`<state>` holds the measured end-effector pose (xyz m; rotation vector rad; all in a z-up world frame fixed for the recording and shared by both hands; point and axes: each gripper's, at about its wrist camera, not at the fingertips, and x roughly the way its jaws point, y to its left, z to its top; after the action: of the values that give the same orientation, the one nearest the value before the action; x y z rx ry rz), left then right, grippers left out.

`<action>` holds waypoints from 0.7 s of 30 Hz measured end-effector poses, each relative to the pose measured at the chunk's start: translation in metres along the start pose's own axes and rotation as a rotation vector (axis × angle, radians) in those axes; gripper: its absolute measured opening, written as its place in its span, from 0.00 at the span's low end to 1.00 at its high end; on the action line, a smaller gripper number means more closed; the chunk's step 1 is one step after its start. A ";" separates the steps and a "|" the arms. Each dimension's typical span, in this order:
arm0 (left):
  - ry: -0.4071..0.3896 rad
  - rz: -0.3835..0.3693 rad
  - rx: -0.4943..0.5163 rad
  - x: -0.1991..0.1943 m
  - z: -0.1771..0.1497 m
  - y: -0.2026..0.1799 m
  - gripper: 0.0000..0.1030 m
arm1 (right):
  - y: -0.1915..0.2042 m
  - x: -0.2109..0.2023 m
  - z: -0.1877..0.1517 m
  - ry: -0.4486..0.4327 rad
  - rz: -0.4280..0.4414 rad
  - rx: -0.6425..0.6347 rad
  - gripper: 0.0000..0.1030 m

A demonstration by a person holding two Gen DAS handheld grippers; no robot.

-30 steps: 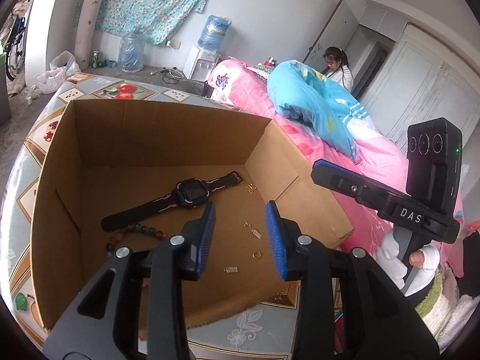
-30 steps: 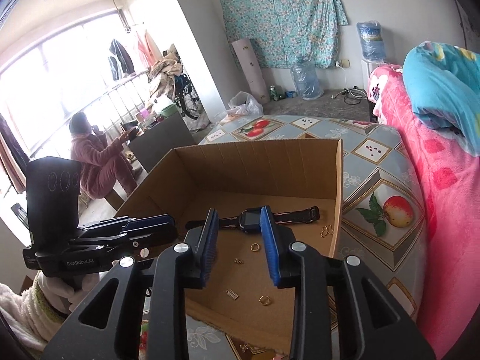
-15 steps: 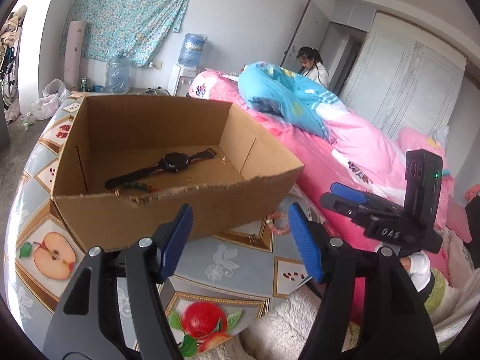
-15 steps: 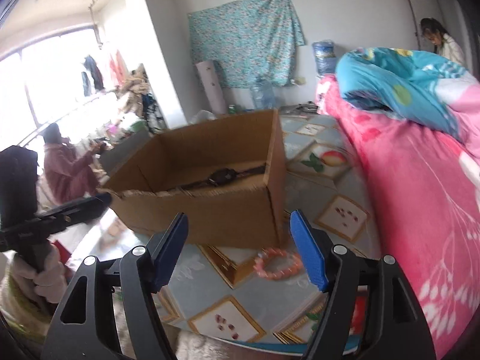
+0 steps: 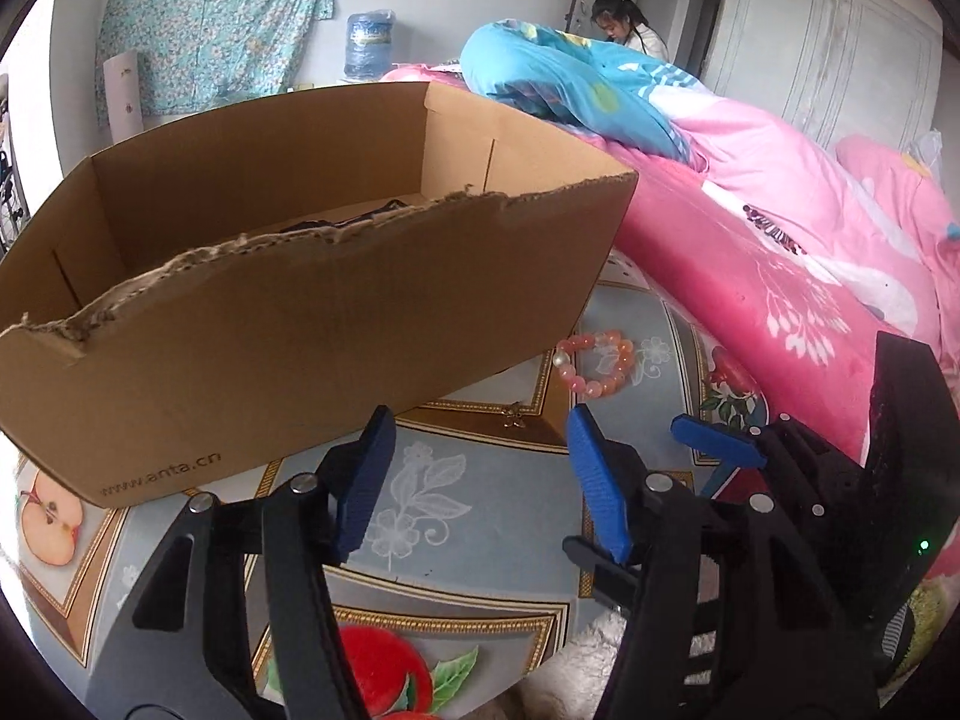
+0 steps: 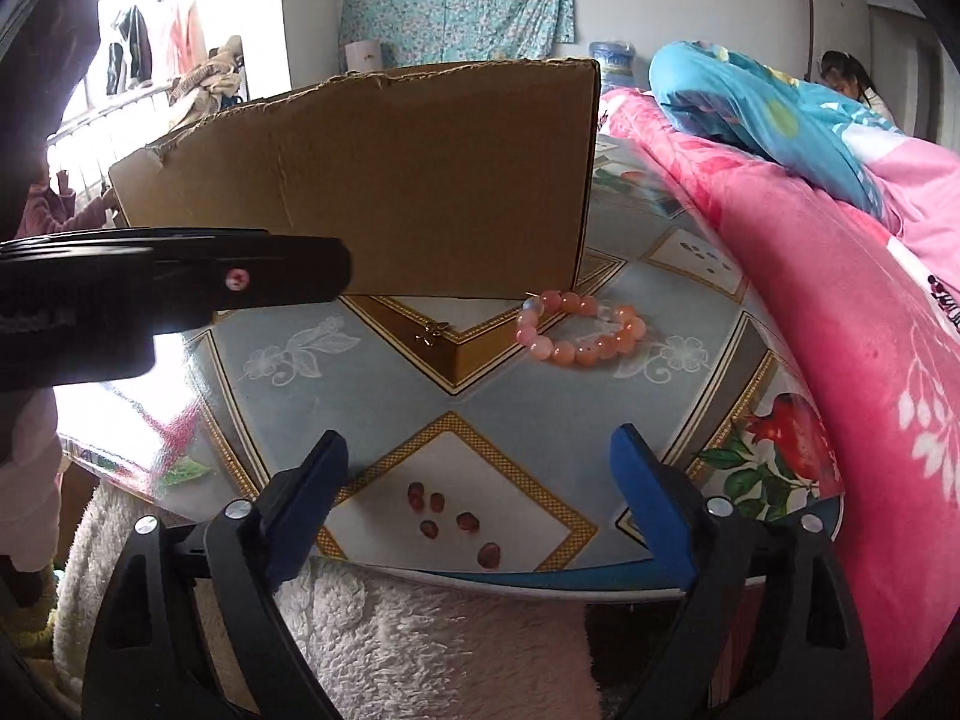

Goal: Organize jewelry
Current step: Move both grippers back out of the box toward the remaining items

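We held both grippers low beside the box [image 5: 300, 324]: right gripper [image 6: 480, 480] opening, empty, facing the bracelet [image 6: 579, 327] on the table [image 6: 372, 396]; left gripper [image 5: 480, 468] narrowing on nothing.

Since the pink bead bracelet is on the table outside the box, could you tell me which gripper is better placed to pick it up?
Probably the right gripper: the bracelet lies almost straight ahead of its opening, empty jaws. The left gripper faces the cardboard box, its jaws closing on nothing, with the bracelet off to its right.
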<state>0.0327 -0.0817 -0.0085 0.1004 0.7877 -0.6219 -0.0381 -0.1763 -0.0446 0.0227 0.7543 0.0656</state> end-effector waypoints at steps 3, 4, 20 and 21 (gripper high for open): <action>0.034 -0.015 0.029 0.016 0.003 -0.006 0.43 | 0.000 -0.003 -0.003 -0.014 0.008 -0.005 0.94; 0.049 -0.017 0.040 0.022 0.004 -0.008 0.40 | -0.001 -0.004 -0.004 -0.018 0.012 -0.004 0.94; 0.129 0.045 0.183 0.055 0.008 -0.025 0.06 | -0.009 -0.010 -0.007 -0.066 0.082 0.036 0.94; 0.130 0.040 0.180 0.055 0.009 -0.024 0.06 | -0.009 -0.010 -0.007 -0.066 0.080 0.033 0.94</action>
<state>0.0544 -0.1307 -0.0369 0.3235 0.8515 -0.6527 -0.0501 -0.1858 -0.0432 0.0864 0.6886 0.1274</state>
